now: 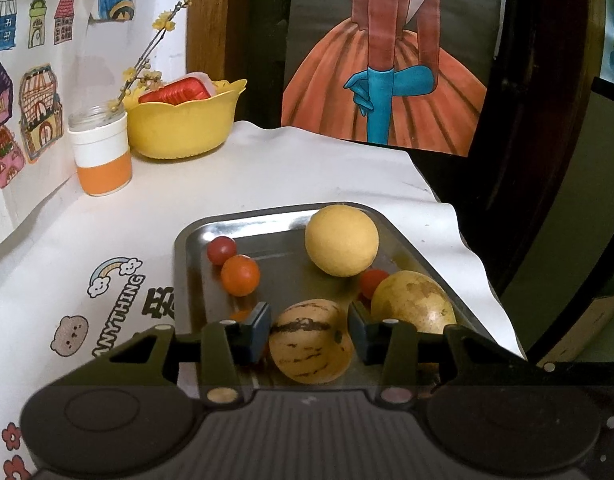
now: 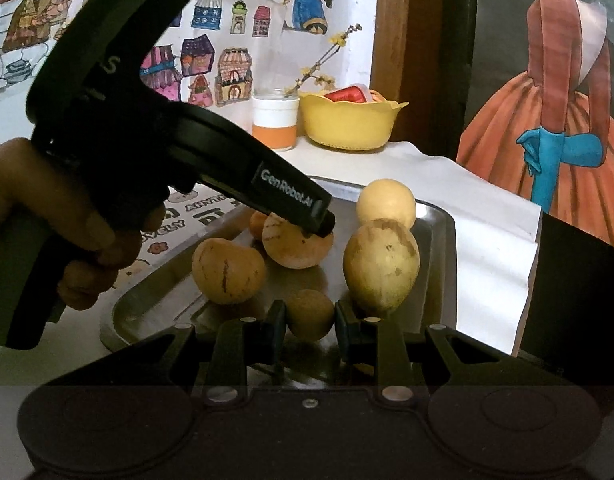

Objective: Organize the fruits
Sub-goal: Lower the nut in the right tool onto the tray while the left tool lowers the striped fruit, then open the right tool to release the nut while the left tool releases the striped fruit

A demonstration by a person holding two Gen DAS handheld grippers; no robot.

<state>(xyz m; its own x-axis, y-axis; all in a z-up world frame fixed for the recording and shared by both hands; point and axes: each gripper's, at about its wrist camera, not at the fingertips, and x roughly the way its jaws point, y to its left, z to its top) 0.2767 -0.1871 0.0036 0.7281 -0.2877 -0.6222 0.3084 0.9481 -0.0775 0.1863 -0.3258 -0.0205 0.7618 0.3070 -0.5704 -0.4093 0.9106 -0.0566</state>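
Observation:
A metal tray (image 1: 243,226) holds the fruit. My left gripper (image 1: 311,332) is shut on a striped yellow fruit (image 1: 311,340), one pad on each side; from the right wrist it (image 2: 321,226) is seen coming down onto that fruit (image 2: 297,246). My right gripper (image 2: 310,320) is shut on a small round brown fruit (image 2: 310,314) at the tray's near end. Also on the tray are a round yellow fruit (image 1: 341,241), a spotted yellow-green fruit (image 1: 413,300), a second striped fruit (image 2: 228,271), and red (image 1: 221,250) and orange (image 1: 240,275) cherry tomatoes.
A yellow bowl (image 1: 183,120) with a red packet stands at the back left, beside a white-and-orange jar (image 1: 101,156) holding twigs. The white cloth (image 1: 447,216) ends at the table's right edge. A hand (image 2: 87,240) holds the left gripper's handle.

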